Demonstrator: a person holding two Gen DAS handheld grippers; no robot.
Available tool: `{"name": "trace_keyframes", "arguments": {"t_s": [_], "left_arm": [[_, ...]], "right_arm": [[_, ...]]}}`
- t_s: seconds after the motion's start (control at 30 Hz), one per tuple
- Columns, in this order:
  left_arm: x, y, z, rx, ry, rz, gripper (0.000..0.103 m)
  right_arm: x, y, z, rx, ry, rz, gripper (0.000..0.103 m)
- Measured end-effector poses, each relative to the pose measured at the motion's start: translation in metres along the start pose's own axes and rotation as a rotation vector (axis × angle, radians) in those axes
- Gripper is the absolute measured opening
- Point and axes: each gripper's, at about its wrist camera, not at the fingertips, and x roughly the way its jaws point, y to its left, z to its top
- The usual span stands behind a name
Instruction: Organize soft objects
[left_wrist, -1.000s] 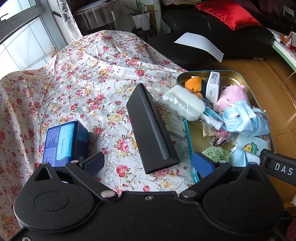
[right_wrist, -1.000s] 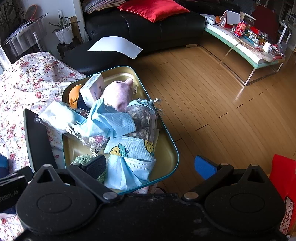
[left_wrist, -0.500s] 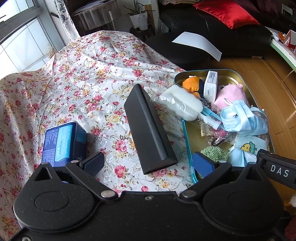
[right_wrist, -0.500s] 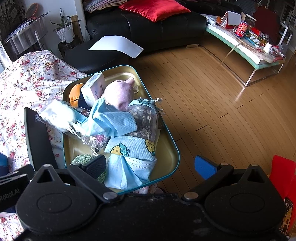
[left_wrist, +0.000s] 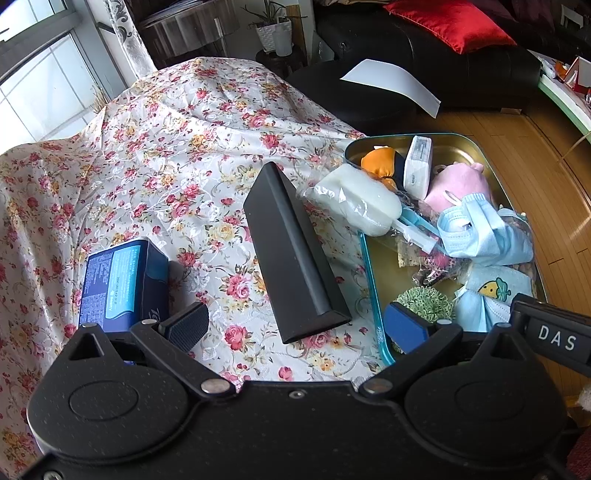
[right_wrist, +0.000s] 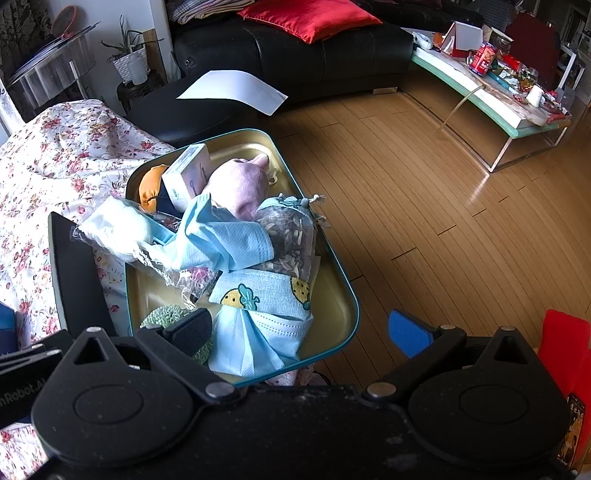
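Note:
A gold tray with a teal rim (left_wrist: 454, 142) (right_wrist: 332, 302) sits at the right edge of the flowered table. It holds soft items: a pink plush (left_wrist: 456, 181) (right_wrist: 240, 181), an orange plush (left_wrist: 376, 162), blue face masks (left_wrist: 484, 232) (right_wrist: 225, 240), a chick-print cloth (right_wrist: 266, 291), a green scrubber (left_wrist: 424, 302), a sachet bag (right_wrist: 291, 236) and a small white box (left_wrist: 419, 166). A bagged white sponge (left_wrist: 354, 199) (right_wrist: 118, 229) hangs over the tray's left rim. My left gripper (left_wrist: 295, 326) is open and empty above the black wedge (left_wrist: 291, 251). My right gripper (right_wrist: 299, 330) is open and empty over the tray's near end.
A blue tissue pack (left_wrist: 118, 280) lies on the flowered cloth (left_wrist: 166, 147) at the left. A black sofa with a red cushion (right_wrist: 306, 16) and a white sheet of paper (right_wrist: 232, 90) stand behind. A cluttered low table (right_wrist: 498, 96) stands on the wood floor to the right.
Both grippers have drifted back slightly; the scene sits a little lower in the left wrist view. Nothing was taken hold of or moved.

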Motion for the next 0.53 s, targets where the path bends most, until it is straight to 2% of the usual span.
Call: {"name": "trace_keyframes", "arguments": {"t_s": [0.53], "left_arm": [[0.0002,-0.0018,-0.0004,0.005,0.001,0.000,0.098]], "right_arm": [[-0.0001,-0.0002,0.0000,-0.001,0.000,0.000,0.103]]}}
